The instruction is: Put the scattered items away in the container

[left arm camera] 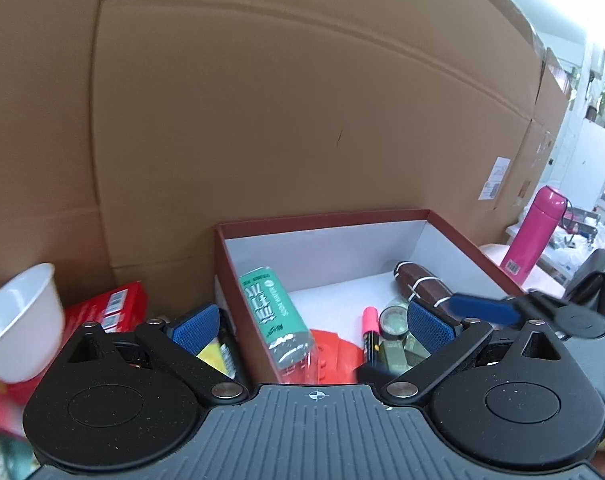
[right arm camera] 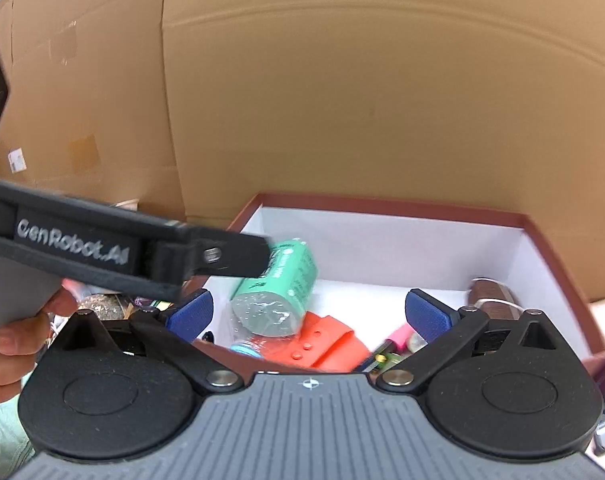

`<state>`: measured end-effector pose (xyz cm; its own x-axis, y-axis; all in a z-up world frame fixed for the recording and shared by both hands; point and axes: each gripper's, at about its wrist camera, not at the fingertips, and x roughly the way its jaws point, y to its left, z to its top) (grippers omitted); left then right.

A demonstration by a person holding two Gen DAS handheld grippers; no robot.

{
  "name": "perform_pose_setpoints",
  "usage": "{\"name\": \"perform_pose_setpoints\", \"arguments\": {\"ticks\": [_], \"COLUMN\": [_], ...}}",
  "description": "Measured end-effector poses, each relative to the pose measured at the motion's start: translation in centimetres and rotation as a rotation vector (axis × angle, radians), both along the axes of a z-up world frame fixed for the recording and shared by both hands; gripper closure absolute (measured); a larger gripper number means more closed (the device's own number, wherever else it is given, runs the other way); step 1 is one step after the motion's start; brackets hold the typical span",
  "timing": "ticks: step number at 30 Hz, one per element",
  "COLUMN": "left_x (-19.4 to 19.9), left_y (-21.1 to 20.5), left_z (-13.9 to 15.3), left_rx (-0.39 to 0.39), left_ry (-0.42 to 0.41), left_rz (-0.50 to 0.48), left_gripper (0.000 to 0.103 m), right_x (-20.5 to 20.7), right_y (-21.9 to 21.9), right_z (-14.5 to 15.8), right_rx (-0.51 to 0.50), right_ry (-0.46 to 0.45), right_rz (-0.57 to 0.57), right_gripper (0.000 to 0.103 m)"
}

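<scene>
A red-brown box with a white inside stands against a cardboard wall. In it lie a clear bottle with a green label, an orange silicone piece, a pink marker, a brown wrapped object, a round tin and olive packets. My left gripper is open and empty above the box's near left wall. My right gripper is open and empty above the box's near edge. The left gripper's body crosses the right wrist view.
A white bowl and a red carton lie left of the box, with a yellow and black item beside the box wall. A pink flask and a dark bag stand at the right. A tall cardboard wall rises behind.
</scene>
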<state>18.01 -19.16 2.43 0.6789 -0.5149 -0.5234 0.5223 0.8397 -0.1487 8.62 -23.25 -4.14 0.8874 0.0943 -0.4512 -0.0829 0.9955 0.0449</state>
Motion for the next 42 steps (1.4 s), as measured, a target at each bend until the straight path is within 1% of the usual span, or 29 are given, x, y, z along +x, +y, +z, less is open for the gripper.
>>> {"name": "perform_pose_setpoints", "arguments": {"ticks": [4,7,8,9,10,11,14,15,18,23,32,37,42], "left_x": [-2.9,-4.7,-5.2,-5.7,-6.2,-6.6,-7.7,-8.1,-9.0,-10.1,-11.9,-12.0,-11.7], "left_y": [0.2,0.3,0.3,0.4,0.5,0.6,0.7,0.7,0.6,0.2,-0.9,-1.2,-1.1], "left_z": [0.3,0.0,-0.1,-0.2,-0.3,-0.4,-0.8,-0.9,-1.2,-1.4,-1.1,-1.3,-1.7], "left_rx": [0.027,0.046,0.051,0.052,0.055,0.058,0.082,0.096,0.126,0.149,0.175,0.199,0.189], "left_ry": [-0.023,-0.016,-0.012,-0.006,0.002,0.011,0.034,0.036,0.043,0.050,0.019,0.018,0.042], "left_rz": [0.036,0.067,0.078,0.092,0.105,0.114,0.131,0.138,0.151,0.136,0.100,0.105,0.095], "left_gripper": [0.000,0.000,0.000,0.000,0.000,0.000,0.000,0.000,0.000,0.000,0.000,0.000,0.000], "right_x": [-2.9,-4.9,-4.1,-4.2,-6.2,-6.9,-7.3,-9.1,-10.7,-11.9,-13.3,-13.3,-13.3], "right_y": [-0.4,-1.3,-3.0,-5.8,-5.7,-5.6,-5.7,-5.4,-5.8,-6.3,-6.4,-6.3,-6.0], "right_z": [0.2,0.2,0.8,0.5,0.1,0.2,0.8,1.0,1.1,1.0,0.9,0.8,0.9], "right_rx": [-0.018,-0.022,-0.017,-0.015,-0.019,-0.026,-0.048,-0.051,-0.053,-0.058,-0.058,-0.060,-0.051], "right_ry": [-0.029,-0.041,-0.044,-0.043,-0.039,-0.036,-0.027,-0.024,-0.011,0.000,0.003,0.007,0.001], "right_rz": [-0.057,-0.097,-0.108,-0.113,-0.115,-0.122,-0.147,-0.148,-0.154,-0.173,-0.179,-0.173,-0.164], "right_gripper": [0.000,0.000,0.000,0.000,0.000,0.000,0.000,0.000,0.000,0.000,0.000,0.000,0.000]}}
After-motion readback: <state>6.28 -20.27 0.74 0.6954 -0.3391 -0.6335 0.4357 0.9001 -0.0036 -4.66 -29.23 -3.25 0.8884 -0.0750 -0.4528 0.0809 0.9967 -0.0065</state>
